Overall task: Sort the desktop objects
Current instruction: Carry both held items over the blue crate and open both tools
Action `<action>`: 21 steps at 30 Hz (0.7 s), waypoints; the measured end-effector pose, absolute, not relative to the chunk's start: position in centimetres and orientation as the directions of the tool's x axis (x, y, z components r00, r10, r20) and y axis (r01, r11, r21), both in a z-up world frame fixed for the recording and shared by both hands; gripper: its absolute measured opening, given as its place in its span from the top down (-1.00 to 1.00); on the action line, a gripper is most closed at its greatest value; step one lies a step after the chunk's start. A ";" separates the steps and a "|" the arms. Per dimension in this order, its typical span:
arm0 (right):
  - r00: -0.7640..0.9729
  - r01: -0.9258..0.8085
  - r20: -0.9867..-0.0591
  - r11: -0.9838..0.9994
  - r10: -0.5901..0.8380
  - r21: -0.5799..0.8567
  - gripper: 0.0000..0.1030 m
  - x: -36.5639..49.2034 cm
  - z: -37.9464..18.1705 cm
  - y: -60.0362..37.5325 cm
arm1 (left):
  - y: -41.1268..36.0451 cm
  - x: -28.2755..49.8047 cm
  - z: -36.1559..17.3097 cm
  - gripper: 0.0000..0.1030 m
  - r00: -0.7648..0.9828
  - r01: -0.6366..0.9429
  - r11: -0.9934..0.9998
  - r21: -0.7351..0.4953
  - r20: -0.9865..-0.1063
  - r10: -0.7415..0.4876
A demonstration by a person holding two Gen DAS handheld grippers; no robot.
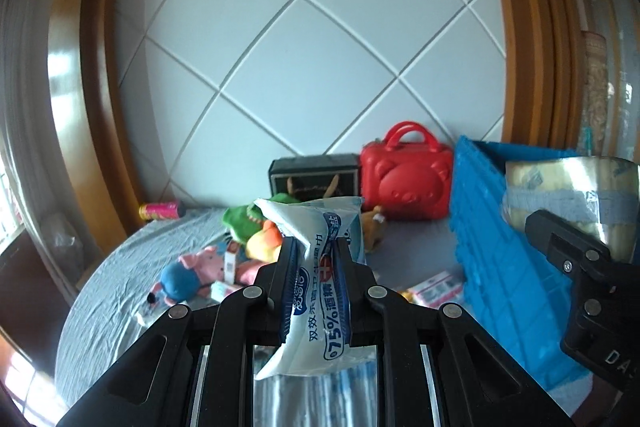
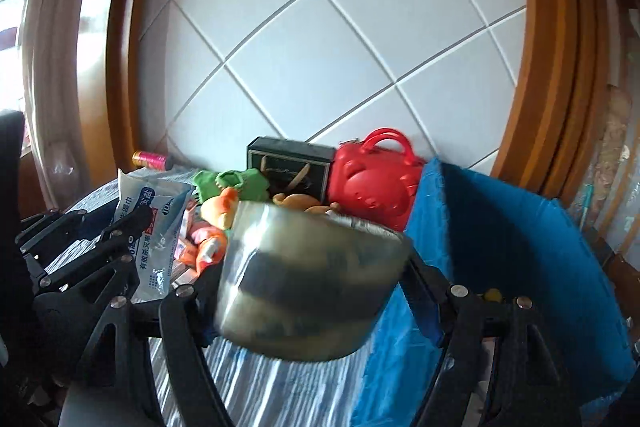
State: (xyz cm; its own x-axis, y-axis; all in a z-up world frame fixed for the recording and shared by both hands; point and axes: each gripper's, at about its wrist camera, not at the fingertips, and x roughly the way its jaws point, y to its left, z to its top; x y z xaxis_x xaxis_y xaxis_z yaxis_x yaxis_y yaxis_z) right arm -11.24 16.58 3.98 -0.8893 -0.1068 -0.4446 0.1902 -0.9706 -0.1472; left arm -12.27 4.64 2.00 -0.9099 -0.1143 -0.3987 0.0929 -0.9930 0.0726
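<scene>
- Left gripper (image 1: 316, 263) clamped on a white-and-blue wet-wipes pack (image 1: 320, 291), held above the grey-clothed table (image 1: 100, 291)
- Right gripper (image 2: 316, 275) clasps a clear-wrapped bundle (image 2: 312, 283), blurred, its jaws wide around it, beside the blue crate (image 2: 520, 247) at the table's right edge
- Plush toys lie mid-table: pig (image 1: 196, 273), green dinosaur (image 1: 244, 223); red bear-face case (image 1: 404, 183) and black box (image 1: 312, 175) at the far edge by the tiled wall

The right gripper (image 2: 316, 283) holds a big shiny wrapped pack (image 2: 312, 279) up, with the blue bin (image 2: 520, 247) at its right.
</scene>
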 end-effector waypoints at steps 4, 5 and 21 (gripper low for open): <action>-0.915 0.101 -0.402 -0.985 -0.035 -0.143 -0.35 -10.7 6.3 23.6 | 11.5 -12.2 4.7 0.66 -0.935 0.019 -0.998 0.053 -0.353 -0.036; -0.918 0.078 -0.397 -0.986 -0.013 -0.148 -0.34 -10.6 6.8 25.6 | 13.4 -12.4 5.2 0.66 -0.936 0.001 -0.999 0.043 -0.351 -0.016; -0.850 -0.008 -0.519 -0.989 0.085 -0.149 -0.31 -12.8 3.9 50.7 | 38.7 -14.4 1.9 0.66 -0.865 -0.151 -0.988 0.042 -0.489 0.112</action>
